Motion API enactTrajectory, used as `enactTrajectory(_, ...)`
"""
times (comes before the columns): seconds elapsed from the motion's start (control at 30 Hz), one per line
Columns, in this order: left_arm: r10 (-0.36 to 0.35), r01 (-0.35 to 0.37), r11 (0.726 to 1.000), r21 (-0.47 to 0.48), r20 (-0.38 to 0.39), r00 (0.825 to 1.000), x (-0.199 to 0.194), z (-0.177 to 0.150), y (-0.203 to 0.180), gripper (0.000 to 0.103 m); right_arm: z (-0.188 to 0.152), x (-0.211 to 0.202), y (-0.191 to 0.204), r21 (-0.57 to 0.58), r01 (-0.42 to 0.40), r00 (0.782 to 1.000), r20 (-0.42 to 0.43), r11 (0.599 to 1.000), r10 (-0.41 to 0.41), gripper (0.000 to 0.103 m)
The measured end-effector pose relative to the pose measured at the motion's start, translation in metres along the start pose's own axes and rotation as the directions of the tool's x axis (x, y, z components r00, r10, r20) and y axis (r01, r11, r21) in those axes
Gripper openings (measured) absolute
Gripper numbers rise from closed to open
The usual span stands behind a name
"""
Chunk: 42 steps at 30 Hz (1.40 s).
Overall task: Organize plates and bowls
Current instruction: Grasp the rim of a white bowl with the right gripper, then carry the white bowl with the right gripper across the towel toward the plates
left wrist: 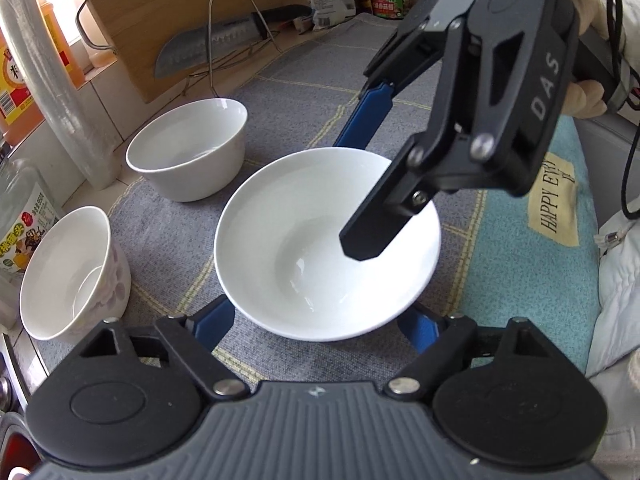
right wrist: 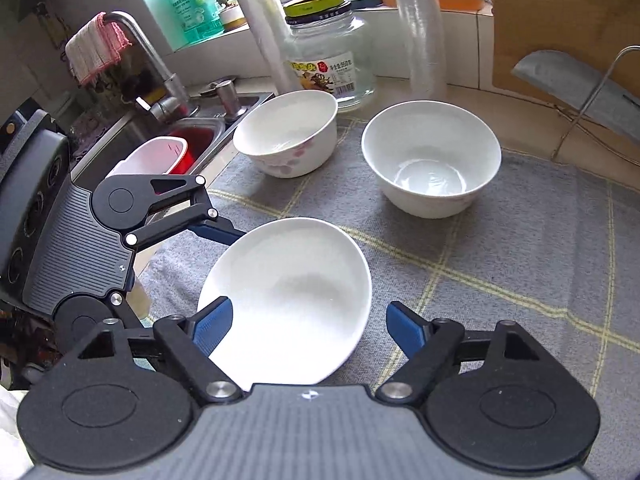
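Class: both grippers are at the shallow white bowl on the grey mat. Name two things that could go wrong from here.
1. The shallow white bowl looks tilted in the right wrist view; with one finger of the right gripper inside it, it could slip.
2. The plain white bowl and flowered bowl stand close behind and could be knocked.

Both grippers (blue-padded) straddle the shallow bowl [left wrist: 328, 248].

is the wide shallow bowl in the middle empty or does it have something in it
Empty: the shallow bowl shows only bare, glossy white inside.
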State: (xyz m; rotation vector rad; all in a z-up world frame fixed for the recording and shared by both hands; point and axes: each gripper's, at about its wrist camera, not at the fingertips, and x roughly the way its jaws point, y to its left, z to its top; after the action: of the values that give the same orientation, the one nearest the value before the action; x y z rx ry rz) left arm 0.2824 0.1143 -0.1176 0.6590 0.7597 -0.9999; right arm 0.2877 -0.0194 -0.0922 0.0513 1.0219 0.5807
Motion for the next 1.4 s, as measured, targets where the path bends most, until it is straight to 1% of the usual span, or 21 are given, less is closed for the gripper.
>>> enactTrajectory(0.1,-0.008,0.008,1.0,0.009,0.002,1.0,-0.001,-0.001,-0.001,0.082,0.0,0.001,0.001,0.005,-0.011,1.0,-0.001,1.0,0.011,0.086)
enactTrajectory(0.17,-0.01,0.01,1.0,0.012,0.003,1.0,-0.001,0.0,-0.001,0.081,0.0,0.001,0.001,0.008,-0.01,1.0,-0.002,1.0,0.01,0.083)
enactTrajectory(0.5,0.001,0.0,1.0,0.026,-0.008,1.0,-0.003,0.001,-0.001,0.081,-0.001,0.0,0.002,0.004,0.008,1.0,0.002,1.0,-0.008,0.083)
enactTrajectory(0.63,0.012,-0.011,0.999,0.031,-0.011,1.0,-0.005,-0.001,0.0,0.082,-0.002,0.001,0.004,0.007,-0.002,1.0,0.002,1.0,0.002,0.083)
enactTrajectory(0.83,0.011,-0.01,0.999,0.044,-0.017,1.0,-0.003,0.0,-0.001,0.081,-0.001,0.0,0.008,0.006,0.004,1.0,0.005,1.0,-0.004,0.083)
enactTrajectory(1.2,-0.023,0.023,1.0,0.019,-0.014,1.0,-0.006,0.004,0.001,0.081,-0.001,-0.002,0.013,-0.015,0.042,0.999,0.002,0.999,-0.042,0.083)
enactTrajectory(1.4,-0.016,0.017,0.999,0.03,-0.02,1.0,-0.009,0.009,-0.005,0.081,-0.006,-0.01,0.014,-0.019,0.052,0.998,0.019,0.998,-0.052,0.083)
